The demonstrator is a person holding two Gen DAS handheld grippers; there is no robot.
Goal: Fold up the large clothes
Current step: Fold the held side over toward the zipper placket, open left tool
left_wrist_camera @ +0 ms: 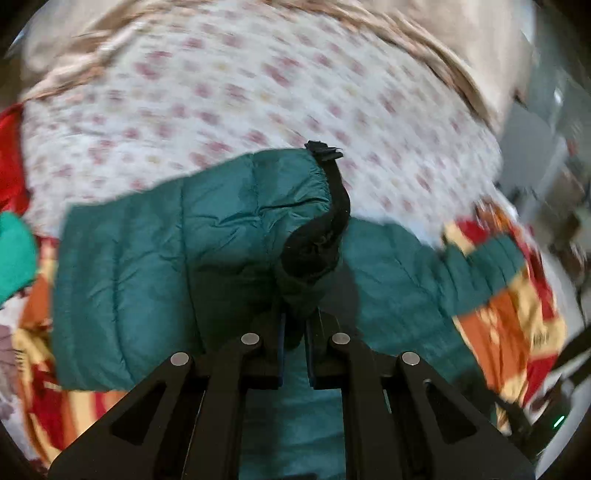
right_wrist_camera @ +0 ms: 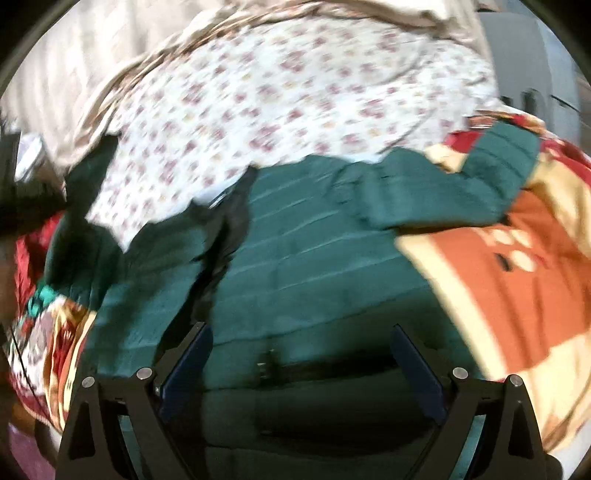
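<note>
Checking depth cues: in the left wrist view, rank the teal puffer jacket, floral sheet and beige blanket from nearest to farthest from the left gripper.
1. Teal puffer jacket, pinched in the left gripper.
2. Floral sheet, beyond the jacket.
3. Beige blanket, top right edge.

I see a white sheet [left_wrist_camera: 258,92] with small pink flowers spread across the far side. A tan blanket edge [left_wrist_camera: 424,44] runs along its far border. Nearer, on the right, lies a blanket [right_wrist_camera: 509,266] patterned in orange, red and cream.
</note>
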